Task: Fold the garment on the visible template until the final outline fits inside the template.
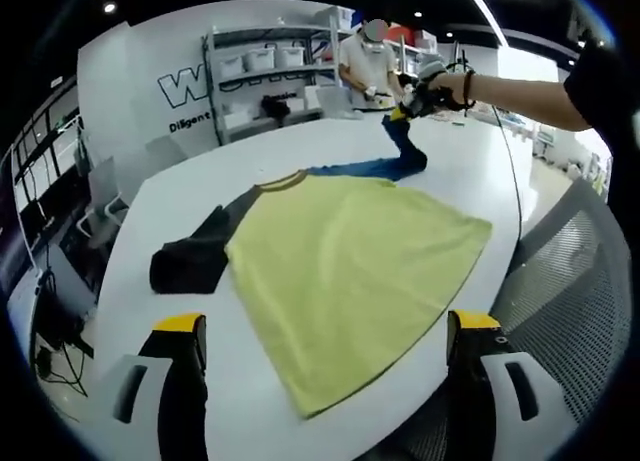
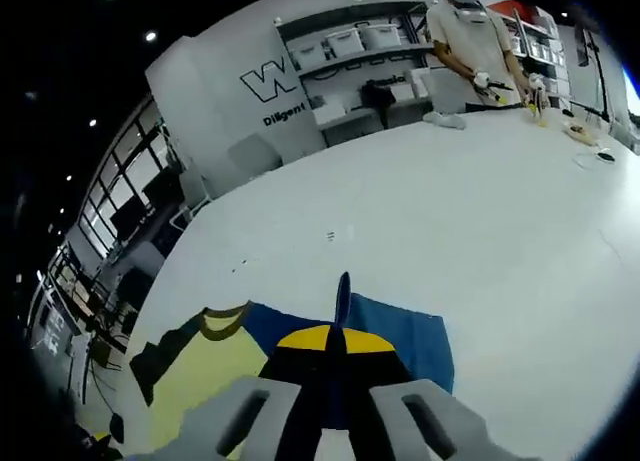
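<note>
The left gripper (image 1: 325, 346), its yellow-tipped jaws set wide apart and holding nothing, hovers at the near edge of a broad white table (image 1: 200, 181), just short of the hem of a yellow-green T-shirt with dark sleeves and a blue far sleeve (image 1: 350, 251). The garment lies flat on the tabletop, its hem towards this gripper and its olive-ribbed collar (image 1: 283, 181) pointing away, so the long axis runs from the near edge towards the far side. One dark sleeve (image 1: 190, 256) sprawls out to the left.

At the far right, the right gripper (image 2: 342, 321), held by a person's outstretched arm (image 1: 520, 91), has its jaws closed on the blue sleeve (image 2: 400, 336), a fold of the fabric rising between the tips and lifting off the table.

Beyond the table, a person in a pale shirt (image 2: 470, 41) stands working at the far edge. Behind, grey metal shelving (image 2: 350, 71) carries white storage bins (image 2: 345, 43), their contents not discernible.
</note>
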`<state>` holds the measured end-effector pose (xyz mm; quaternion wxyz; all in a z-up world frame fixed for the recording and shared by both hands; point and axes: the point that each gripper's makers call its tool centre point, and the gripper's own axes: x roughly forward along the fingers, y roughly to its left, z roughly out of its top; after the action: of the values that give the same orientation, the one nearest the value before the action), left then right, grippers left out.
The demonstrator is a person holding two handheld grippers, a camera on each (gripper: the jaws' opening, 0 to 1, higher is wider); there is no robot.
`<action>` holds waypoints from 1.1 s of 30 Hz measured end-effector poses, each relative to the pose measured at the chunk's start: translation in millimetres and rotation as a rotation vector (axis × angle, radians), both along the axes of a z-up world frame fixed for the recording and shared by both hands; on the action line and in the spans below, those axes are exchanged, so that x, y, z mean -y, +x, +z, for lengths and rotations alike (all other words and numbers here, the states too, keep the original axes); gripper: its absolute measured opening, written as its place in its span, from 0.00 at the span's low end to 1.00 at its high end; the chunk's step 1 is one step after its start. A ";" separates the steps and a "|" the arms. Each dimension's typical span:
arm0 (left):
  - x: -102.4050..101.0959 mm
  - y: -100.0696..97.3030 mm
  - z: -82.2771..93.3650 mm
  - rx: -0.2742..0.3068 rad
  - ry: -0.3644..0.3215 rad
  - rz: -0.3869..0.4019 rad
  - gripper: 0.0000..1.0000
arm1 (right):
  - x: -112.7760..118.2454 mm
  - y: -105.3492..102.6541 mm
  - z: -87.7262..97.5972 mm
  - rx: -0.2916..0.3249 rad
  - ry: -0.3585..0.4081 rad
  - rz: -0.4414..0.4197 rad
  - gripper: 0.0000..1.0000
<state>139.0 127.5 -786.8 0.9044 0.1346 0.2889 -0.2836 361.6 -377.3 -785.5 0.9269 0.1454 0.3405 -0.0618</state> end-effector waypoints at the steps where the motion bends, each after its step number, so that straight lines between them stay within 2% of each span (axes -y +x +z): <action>1: -0.1 0.0 0.5 0.002 -0.001 0.001 0.99 | -6.7 2.6 4.0 0.006 0.007 0.011 0.00; 3: -0.6 0.4 1.9 0.009 -0.005 0.005 0.99 | -29.3 11.0 17.8 0.035 0.026 0.044 0.00; 4: 0.6 -0.3 1.8 0.002 -0.014 0.004 0.98 | -58.8 17.5 29.6 0.053 0.067 0.071 0.00; 5: 1.0 -0.4 2.4 0.004 -0.015 0.002 0.98 | -65.8 19.1 31.9 0.054 0.073 0.070 0.00; 6: 1.2 -0.2 3.6 0.011 -0.018 0.001 0.98 | -86.2 23.3 37.9 0.068 0.088 0.096 0.00; 8: 1.7 0.7 7.2 0.036 -0.025 -0.006 0.99 | -122.1 27.4 41.8 0.067 0.133 0.131 0.00; 10: 2.2 0.6 7.6 0.033 -0.034 -0.004 0.99 | -142.4 31.0 43.0 0.069 0.133 0.163 0.00; 11: 1.4 0.6 7.2 0.033 -0.025 -0.004 0.99 | -173.8 33.0 45.5 0.070 0.143 0.217 0.00; 16: -0.3 0.7 6.2 0.028 -0.017 0.001 0.98 | -200.9 37.6 49.8 0.082 0.171 0.253 0.00; 19: -1.1 1.0 6.9 0.025 -0.033 0.007 0.98 | -238.4 41.9 50.7 0.080 0.223 0.299 0.00; 23: -1.1 1.1 7.6 0.031 -0.027 0.008 0.97 | -307.2 43.8 41.9 0.033 0.254 0.388 0.00; 25: -3.8 2.4 6.2 0.029 -0.020 0.023 0.97 | -319.1 44.7 44.4 0.034 0.270 0.399 0.00; 26: -11.0 4.0 4.6 0.034 0.026 0.043 0.98 | -336.1 45.8 49.1 0.044 0.281 0.420 0.00; 28: -11.8 5.5 7.8 0.049 0.014 0.057 0.98 | -360.8 44.6 49.7 0.039 0.262 0.474 0.00; 30: -12.0 5.9 8.8 0.052 0.006 0.061 0.98 | -368.1 44.5 48.2 0.029 0.249 0.484 0.00; 33: -13.5 6.0 8.4 0.050 0.010 0.067 0.98 | -385.3 41.8 44.3 0.007 0.181 0.540 0.00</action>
<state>145.0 141.0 -778.4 0.9198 0.1364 0.2718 -0.2480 403.4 7.9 -741.1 0.8942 0.1318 0.3678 0.2183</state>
